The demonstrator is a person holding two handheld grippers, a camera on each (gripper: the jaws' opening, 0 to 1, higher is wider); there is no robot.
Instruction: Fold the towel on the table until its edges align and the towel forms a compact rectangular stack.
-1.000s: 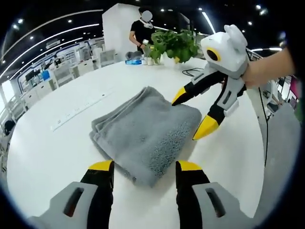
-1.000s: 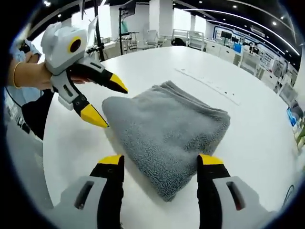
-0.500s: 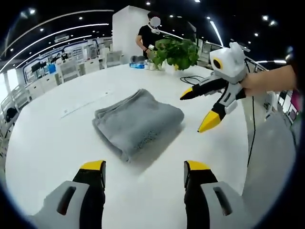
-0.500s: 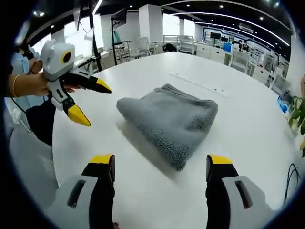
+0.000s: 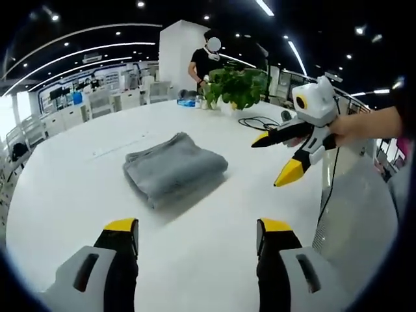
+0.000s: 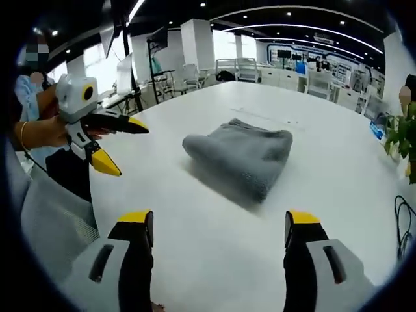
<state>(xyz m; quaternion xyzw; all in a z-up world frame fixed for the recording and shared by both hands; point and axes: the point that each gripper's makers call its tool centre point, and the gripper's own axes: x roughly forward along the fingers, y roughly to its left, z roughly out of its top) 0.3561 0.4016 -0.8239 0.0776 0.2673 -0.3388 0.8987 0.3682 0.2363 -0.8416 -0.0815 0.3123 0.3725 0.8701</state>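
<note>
Although both pairs of tongs are raised clear of the worktop (image 5: 58, 188), neither holds anything. The left tongs (image 5: 194, 227) stand with their yellow-tipped jaws well apart at the bottom of the left gripper view; seen from the right gripper view they (image 6: 114, 146) hang to the left of the towel, jaws spread and empty, gripped by a person's hand (image 6: 45, 130). The right tongs (image 6: 218, 218) likewise stand apart at the bottom of the right gripper view, and in the left gripper view they (image 5: 273, 159) hover to the right of the towel, open.

Ahead of and between both pairs of tongs lies the grey towel (image 5: 174, 168), resting flat on the white worktop, apart from either tool. It already forms a compact, roughly rectangular stack of several layers, the edges near alignment, so the folding appears complete or nearly so. The terry cloth looks soft, light and limp: it would sag and unfold if lifted by a single layer, so any correction is best made by pinching all layers together at a corner or along the stacked edge (image 6: 224, 169).

Beyond the towel, a potted plant (image 5: 239, 65) stands at the far side of the worktop, with a cable (image 5: 257, 122) beside it and a person (image 5: 205, 62) behind.
</note>
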